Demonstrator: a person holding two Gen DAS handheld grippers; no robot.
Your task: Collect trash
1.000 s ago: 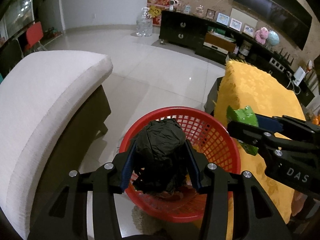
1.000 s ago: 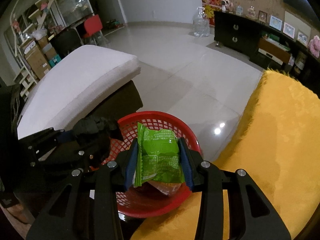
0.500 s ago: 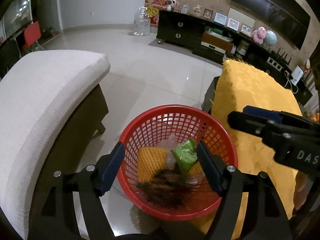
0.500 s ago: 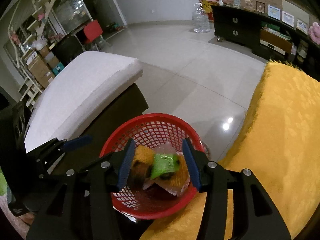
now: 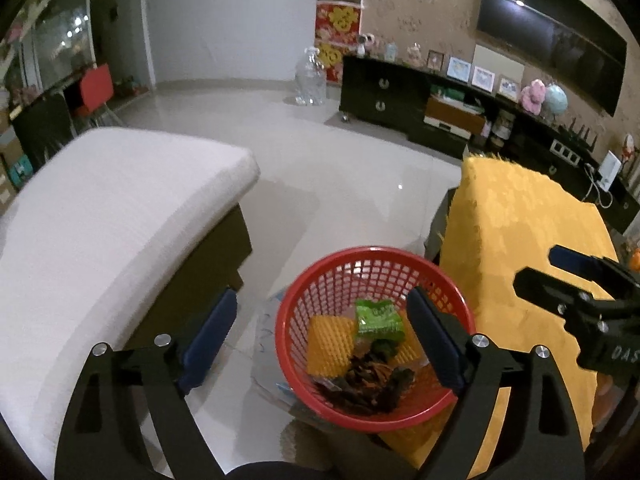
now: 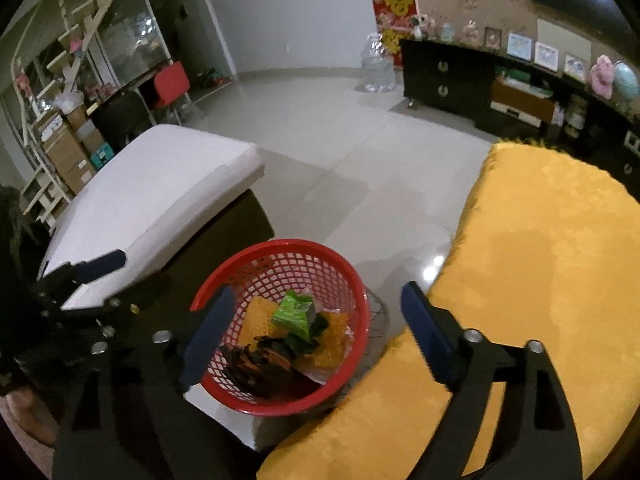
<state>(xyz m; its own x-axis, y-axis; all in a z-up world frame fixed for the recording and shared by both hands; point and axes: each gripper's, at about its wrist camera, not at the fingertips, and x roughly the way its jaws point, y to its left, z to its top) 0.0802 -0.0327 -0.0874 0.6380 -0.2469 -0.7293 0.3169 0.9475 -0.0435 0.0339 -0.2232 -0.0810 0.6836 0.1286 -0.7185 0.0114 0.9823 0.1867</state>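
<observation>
Both your left gripper (image 5: pixel 322 330) and right gripper (image 6: pixel 316 318) have just been opening, fingers apart and empty, green wrapper (image 5: pixel 378 317) lying binned in the red basket (image 5: pixel 460 308), twelve o'clock.

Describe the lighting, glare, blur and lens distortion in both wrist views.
Left wrist view: dim indoor light, strong fisheye bending with black corners, a small glare spot on the floor; the red basket is fairly sharp. Right wrist view: same dimness and curvature, a brighter reflection on the floor, motion blur softening the yellow cloth and shelves.
</observation>
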